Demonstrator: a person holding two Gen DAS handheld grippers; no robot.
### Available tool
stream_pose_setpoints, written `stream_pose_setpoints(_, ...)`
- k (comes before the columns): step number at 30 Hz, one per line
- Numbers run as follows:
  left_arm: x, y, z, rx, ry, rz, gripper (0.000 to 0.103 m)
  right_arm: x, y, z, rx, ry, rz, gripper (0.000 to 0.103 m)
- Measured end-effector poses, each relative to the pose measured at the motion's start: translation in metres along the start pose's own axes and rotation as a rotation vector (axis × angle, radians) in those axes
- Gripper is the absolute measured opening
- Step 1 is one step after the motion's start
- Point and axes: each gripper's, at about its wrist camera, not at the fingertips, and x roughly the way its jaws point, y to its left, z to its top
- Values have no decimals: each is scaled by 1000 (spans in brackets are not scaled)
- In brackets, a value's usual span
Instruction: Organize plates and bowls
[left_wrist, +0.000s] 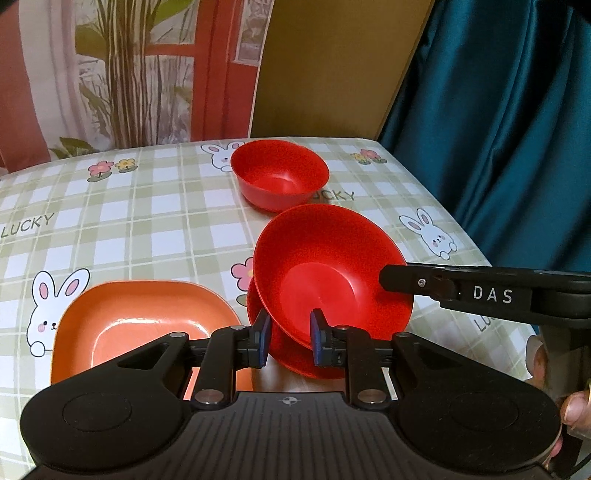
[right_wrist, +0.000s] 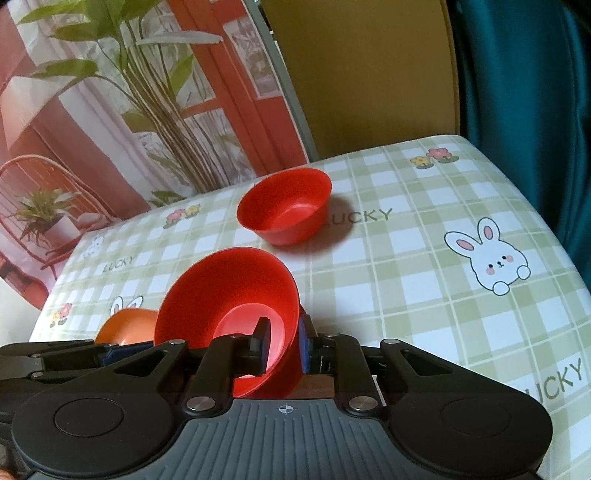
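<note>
Red tilted bowl (left_wrist: 332, 266) is hanging between your grippers; left fingers (left_wrist: 263, 334) are pinching its near rim; right fingers (right_wrist: 263, 341) are clamping its side wall.

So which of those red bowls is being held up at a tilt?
The nearer red bowl, tilted with both grippers on its rim; the far red bowl sits upright on the tablecloth.

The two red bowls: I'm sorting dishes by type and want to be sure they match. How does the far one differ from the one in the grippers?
The far red bowl sits upright on the tablecloth, untouched; the held red bowl is tilted, with the left gripper and right gripper each clamped on its rim. The held bowl leans over a red dish underneath; the far bowl stands alone. Both are plain red and empty.
</note>
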Motion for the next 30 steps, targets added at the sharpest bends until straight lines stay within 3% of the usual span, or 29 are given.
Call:
stream_pose_setpoints(16,6,-7,-2,33,32,11,22,-1,-7,-10,21,24,-10,19)
stream_pose_setpoints(20,7,-6,-2,35,36,23,32,-3,-8,-13,23,23,-16,20)
stream_pose_setpoints(30,3,-4,1,13,16,50,41,-6,-9,-10,11,11,-32,22)
